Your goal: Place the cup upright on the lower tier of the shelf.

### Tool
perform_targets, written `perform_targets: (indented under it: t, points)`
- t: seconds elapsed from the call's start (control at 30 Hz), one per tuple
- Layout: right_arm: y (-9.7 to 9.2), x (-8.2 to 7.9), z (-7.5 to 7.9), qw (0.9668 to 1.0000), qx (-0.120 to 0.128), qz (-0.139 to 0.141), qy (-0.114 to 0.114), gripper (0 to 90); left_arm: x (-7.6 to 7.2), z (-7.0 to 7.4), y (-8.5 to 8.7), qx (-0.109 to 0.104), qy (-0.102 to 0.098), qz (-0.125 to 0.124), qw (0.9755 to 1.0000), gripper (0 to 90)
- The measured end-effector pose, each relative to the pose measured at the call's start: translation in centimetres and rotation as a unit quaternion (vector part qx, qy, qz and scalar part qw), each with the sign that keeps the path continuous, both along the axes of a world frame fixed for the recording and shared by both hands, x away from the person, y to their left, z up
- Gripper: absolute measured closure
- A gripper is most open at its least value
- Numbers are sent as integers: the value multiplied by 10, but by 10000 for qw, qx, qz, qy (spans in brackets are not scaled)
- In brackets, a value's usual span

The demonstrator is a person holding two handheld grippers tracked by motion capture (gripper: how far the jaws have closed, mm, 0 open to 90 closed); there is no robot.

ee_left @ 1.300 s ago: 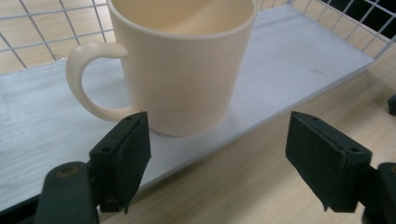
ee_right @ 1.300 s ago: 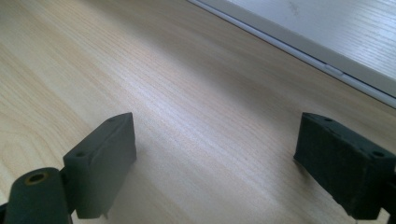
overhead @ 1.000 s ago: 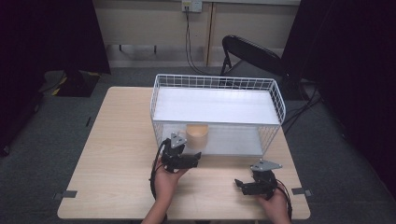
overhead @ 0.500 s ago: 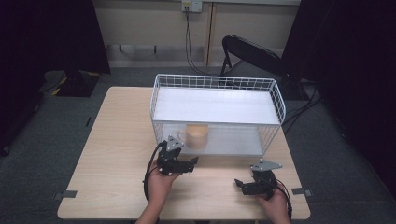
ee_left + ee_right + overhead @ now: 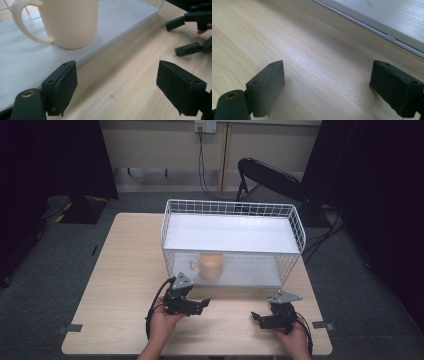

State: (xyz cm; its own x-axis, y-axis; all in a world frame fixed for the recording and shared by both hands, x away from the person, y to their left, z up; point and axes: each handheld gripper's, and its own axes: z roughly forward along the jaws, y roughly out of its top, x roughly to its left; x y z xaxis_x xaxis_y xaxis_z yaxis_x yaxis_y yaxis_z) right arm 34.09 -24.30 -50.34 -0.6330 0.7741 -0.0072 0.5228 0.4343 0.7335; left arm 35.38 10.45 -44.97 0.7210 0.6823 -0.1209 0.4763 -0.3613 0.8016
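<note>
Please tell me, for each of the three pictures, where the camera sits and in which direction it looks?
High view: above the near table edge, facing forward and down on the table, wire rack, both hands and tools.
Left gripper view: on the left tool, facing the mug on the shelf; the other tool lies beyond.
Right gripper view: on the right tool, looking low across bare tabletop to the shelf edge.
Shared: the high and left views both show the mug.

This looks like a lab or test room, not a home. Far beyond the left gripper [image 5: 202, 306] there are black curtains [image 5: 55, 155], a bare wall with a power outlet [image 5: 205, 125] and hanging cords [image 5: 202, 157], a folding chair [image 5: 270, 175] and grey carpet [image 5: 60, 250] around a plain wooden table [image 5: 125, 265].
</note>
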Motion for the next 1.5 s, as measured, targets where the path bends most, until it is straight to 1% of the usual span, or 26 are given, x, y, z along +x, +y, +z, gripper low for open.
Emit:
perform_targets:
  t: [0.07,0.1,0.17,0.2,0.3,0.33,0.43,0.53,0.63,0.7,0.77,0.83,0.87,0.93,1.1,1.17,1.23,1.27,1.3,1.33,1.4,1.43,1.5]
  points:
    - [0,0,0,10000,0,1,-1,115,-1,0,1,-25,33,-27,10000,170]
    - [0,0,0,10000,-1,0,-1,115,-3,-1,2,10,45,-74,10000,170]
    - [0,0,0,10000,-1,0,-1,115,-5,-2,5,11,65,-125,9999,172]
    - [0,0,0,10000,-1,0,-1,115,-6,-3,6,-33,75,-149,9999,172]
    - [0,0,0,10000,-1,-2,-3,115,-9,-4,9,14,39,-207,9998,170]
    - [0,0,0,10000,-1,0,-1,115,-11,-6,14,74,-23,-280,9996,169]
    - [0,0,0,10000,0,-2,-1,115,-12,-8,18,42,5,-301,9995,167]
    - [0,0,0,10000,-4,-7,-2,115,-16,-11,27,26,28,-333,9994,166]
    - [0,0,0,10000,-5,-17,-3,115,-18,-13,34,94,52,-318,9994,163]
    - [0,0,0,10000,-5,-17,-3,115,-19,-14,36,53,75,-292,9995,164]
    - [0,0,0,10000,-6,-17,-4,115,-20,-16,44,49,121,-295,9995,164]
    - [0,0,0,10000,-6,-19,-3,115,-21,-16,46,7,129,-302,9995,164]
    - [0,-1,0,10000,-6,-30,-4,115,-21,-17,53,-111,167,-272,9994,163]
    - [0,-1,0,10000,-7,-32,-5,115,-22,-17,59,-11,113,-245,9996,164]
    - [0,-1,0,10000,-6,-31,-3,115,-22,-20,75,-23,181,-183,9997,162]
    - [0,-1,0,10000,-6,-30,-3,115,-22,-22,80,37,177,-154,9997,162]
    - [0,-1,0,10000,-7,-31,-5,115,-22,-23,83,9,197,-131,9997,162]
    - [0,-1,0,10000,-6,-31,-4,115,-22,-24,89,-32,238,-92,9997,162]
    - [0,-1,0,10000,-6,-31,-3,115,-22,-24,89,-32,238,-92,9997,162]
    - [0,-1,0,10000,-6,-31,-4,115,-22,-26,94,-66,218,-44,9997,162]
    - [0,-1,0,10000,-7,-30,-5,115,-21,-27,98,-46,221,-33,9997,163]
    - [0,-1,0,10000,-7,-30,-4,115,-21,-29,101,-72,229,-7,9997,163]
    - [0,-1,0,10000,-7,-31,-5,115,-21,-30,103,-85,220,22,9997,163]
